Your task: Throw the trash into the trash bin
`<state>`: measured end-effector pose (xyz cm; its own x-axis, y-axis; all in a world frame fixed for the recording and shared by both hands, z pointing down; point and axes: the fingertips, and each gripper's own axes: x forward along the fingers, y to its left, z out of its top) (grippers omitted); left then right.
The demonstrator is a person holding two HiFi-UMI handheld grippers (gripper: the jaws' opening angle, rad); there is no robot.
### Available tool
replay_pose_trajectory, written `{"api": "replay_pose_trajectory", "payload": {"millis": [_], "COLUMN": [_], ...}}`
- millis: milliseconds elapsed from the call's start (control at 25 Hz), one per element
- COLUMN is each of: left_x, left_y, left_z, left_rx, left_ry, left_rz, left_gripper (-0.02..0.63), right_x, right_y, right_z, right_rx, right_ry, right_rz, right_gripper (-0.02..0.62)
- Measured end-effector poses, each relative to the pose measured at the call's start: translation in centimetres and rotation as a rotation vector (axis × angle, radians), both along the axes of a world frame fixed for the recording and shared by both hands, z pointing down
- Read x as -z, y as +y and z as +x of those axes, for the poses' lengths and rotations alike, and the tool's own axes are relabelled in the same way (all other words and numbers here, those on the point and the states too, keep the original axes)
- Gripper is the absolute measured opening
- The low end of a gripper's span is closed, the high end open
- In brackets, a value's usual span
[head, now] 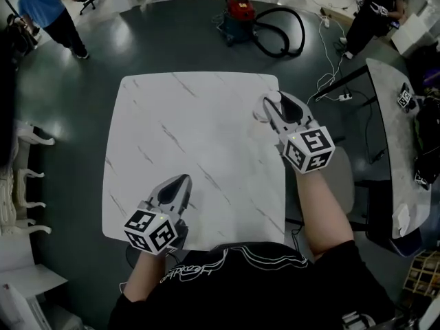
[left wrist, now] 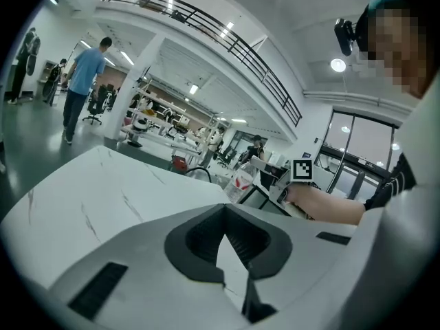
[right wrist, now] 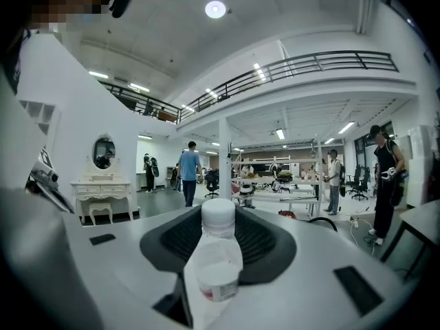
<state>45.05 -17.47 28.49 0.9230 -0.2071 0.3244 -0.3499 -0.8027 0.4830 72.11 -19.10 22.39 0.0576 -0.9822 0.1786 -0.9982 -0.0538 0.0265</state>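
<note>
A clear plastic bottle (right wrist: 217,256) with a white cap sits between the pads of my right gripper (right wrist: 220,243), cap pointing away from the camera. In the head view this right gripper (head: 273,108) holds the bottle (head: 268,106) over the far right part of the white marble table (head: 192,150). My left gripper (head: 180,181) hovers over the table's near left corner. Its jaws are shut with nothing between them, as the left gripper view (left wrist: 223,218) confirms. I cannot make out a trash bin in any view.
A red vacuum cleaner (head: 238,9) with a black hose lies on the dark floor beyond the table. A second marble table (head: 389,122) stands to the right, with cables on the floor between. People stand at the far left (head: 48,9) and far right (head: 375,12).
</note>
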Motion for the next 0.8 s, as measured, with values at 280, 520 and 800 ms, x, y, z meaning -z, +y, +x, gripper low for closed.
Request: {"api": "replay_pose_trajectory", "payload": {"millis": [280, 520, 800], "left_x": [1.5, 2.4, 3.5], "left_y": [5.4, 11.4, 18.8], "left_z": [-1.4, -2.7, -5.9], "left_rx": [0.009, 0.029, 0.065], "left_ry": [0.03, 0.052, 0.081], "left_rz": [0.027, 0.04, 0.064], "left_gripper": [0.005, 0.005, 0.005], "right_x": [1.7, 2.7, 3.5], "right_y": [6.8, 13.7, 20.5], "right_z": [-1.8, -4.0, -8.3], "right_rx": [0.0, 0.019, 0.066], "right_ry": [0.025, 0.027, 0.015], "right_rz": [0.015, 0.024, 0.042], "right_gripper": [0.169, 0.169, 0.169]}}
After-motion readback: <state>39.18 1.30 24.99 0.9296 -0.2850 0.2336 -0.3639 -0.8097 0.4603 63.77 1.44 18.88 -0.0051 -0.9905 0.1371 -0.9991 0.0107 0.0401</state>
